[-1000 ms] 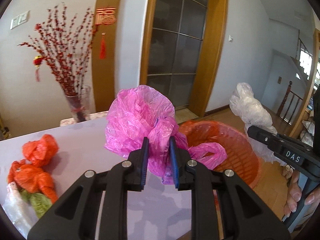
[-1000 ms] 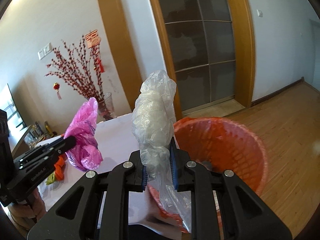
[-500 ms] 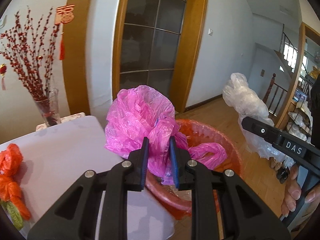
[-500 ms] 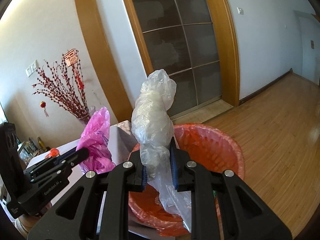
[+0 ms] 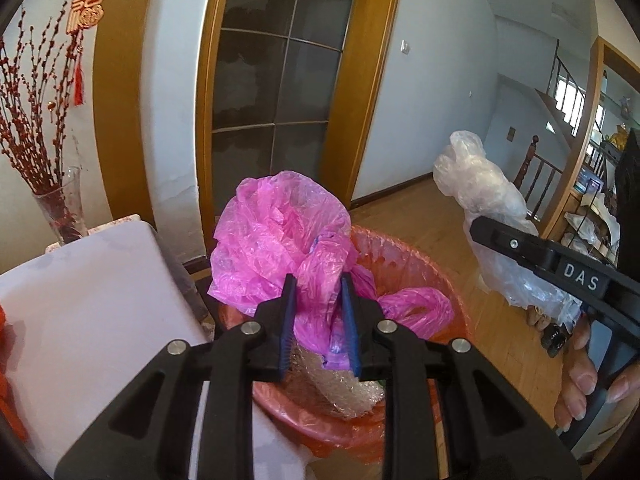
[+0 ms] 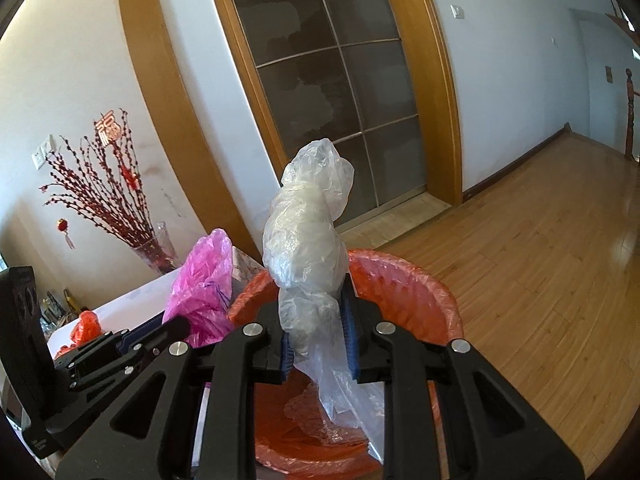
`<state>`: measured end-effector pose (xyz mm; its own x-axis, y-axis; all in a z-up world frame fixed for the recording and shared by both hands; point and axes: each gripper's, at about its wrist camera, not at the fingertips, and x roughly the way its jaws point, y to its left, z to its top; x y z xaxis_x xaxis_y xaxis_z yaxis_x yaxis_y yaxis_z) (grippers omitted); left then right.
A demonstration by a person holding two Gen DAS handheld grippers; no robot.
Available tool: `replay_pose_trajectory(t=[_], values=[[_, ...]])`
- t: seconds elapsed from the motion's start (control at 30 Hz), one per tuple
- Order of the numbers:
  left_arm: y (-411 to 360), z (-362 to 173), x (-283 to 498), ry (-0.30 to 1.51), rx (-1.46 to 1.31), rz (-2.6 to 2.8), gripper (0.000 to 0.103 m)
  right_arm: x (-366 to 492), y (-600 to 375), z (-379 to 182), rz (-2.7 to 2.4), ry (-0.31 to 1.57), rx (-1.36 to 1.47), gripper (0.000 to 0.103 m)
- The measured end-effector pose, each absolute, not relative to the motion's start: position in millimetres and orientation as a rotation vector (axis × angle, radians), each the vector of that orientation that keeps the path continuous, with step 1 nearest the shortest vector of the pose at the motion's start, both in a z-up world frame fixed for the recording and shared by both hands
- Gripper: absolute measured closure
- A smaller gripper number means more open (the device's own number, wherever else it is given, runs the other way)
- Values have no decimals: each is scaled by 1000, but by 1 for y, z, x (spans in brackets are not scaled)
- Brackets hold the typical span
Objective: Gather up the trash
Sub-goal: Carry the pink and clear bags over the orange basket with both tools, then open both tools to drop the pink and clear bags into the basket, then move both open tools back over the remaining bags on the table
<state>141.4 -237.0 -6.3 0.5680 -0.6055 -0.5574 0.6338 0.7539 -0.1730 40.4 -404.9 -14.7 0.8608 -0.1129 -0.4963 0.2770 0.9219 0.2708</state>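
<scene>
**Both grippers hold bags over the bin**

Left gripper [image 5: 318, 320] has a crumpled pink bag [image 5: 280, 240] between its blue pads. Its jaws have just been opening a little, but the pads look to be touching the plastic on both sides, so the bag is gripped. Most of the bag bunches up above the fingertips; a loose tail hangs to the right, over the bin's mouth.

Right gripper [image 6: 318, 328] has a clear bag [image 6: 308, 240] between its pads. Jaws have also just been opening slightly, plastic pinched between them. The bag stands up in a tall wad above the fingertips, and a thin sheet trails down into the bin.

Bin [image 6: 416, 284] is red with a red liner, on the wood floor [image 6: 540, 260] beside the corner of a white table [image 5: 100, 300]. Bubble wrap [image 5: 340, 384] already lies inside. Both bags sit above the bin opening, pink one on the table side.

Orange bags [image 6: 86, 322] lie on the table farther back. A vase [image 5: 60, 212] of red twigs stands at the table's far edge. Fingers of a hand [image 5: 580, 376] wrap the right gripper's handle.
</scene>
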Motion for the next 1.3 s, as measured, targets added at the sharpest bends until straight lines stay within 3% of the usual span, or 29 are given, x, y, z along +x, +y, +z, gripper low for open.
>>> replay_pose_trajectory(t=[0.07,0.13,0.17,0.27,0.77,0.93,1.07,1.3], values=[[-240,-9,143,644,52,-725,72,43,-410,-19,-219,503,350,73],[-240,-14,146,654,43,-713,53,43,-415,-22,-222,512,363,69],[-240,-15,147,656,38,-711,51,43,-418,-24,-223,515,371,64],[-234,-19,151,665,36,-683,51,38,-422,-29,-236,516,387,59],[-151,-3,124,538,145,-412,43,37,-381,-21,-219,504,252,59],[-99,5,112,513,138,-306,42,44,-352,-20,-155,514,222,59],[-41,9,100,510,126,-178,41,53,-317,-22,-77,534,194,52],[61,-7,75,546,107,79,31,69,-246,-31,77,575,139,50]])
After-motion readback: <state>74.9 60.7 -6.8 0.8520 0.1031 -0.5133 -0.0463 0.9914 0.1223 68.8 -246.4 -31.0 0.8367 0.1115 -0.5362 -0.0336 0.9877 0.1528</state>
